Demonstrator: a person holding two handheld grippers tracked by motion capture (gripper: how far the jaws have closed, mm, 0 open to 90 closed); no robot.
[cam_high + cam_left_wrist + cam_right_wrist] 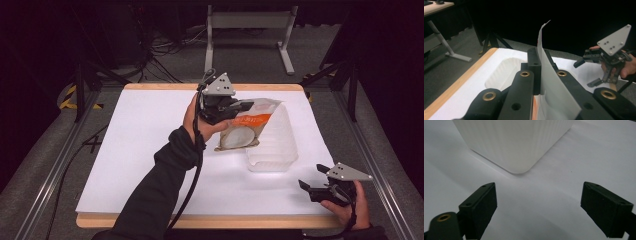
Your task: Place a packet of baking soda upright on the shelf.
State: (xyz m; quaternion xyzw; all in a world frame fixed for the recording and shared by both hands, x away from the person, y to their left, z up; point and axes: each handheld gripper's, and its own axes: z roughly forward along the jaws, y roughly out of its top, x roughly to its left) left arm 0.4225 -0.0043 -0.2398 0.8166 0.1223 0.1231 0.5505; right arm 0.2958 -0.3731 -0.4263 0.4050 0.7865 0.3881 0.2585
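Observation:
A white pouch with an orange band point(248, 123) is held up by its top edge in my left gripper point(244, 106), near the middle of the white table top. In the left gripper view the jaws of the left gripper point(539, 53) are shut on the pouch's thin white edge point(549, 80). A translucent ribbed plastic tub point(279, 146) stands just right of the pouch, touching or overlapping it. My right gripper point(313, 176) hovers open near the front right corner, apart from the tub. In the right gripper view the right gripper point(539, 205) faces the tub's rounded corner point(516, 142) with nothing between its jaws.
The white sheet point(145, 150) covers a wooden table with its edge point(200, 221) showing at the front. The tub's hollow point(501, 72) lies past the left jaws, and the right gripper point(586, 73) shows beyond it. Metal frame rails point(47, 170) flank the table.

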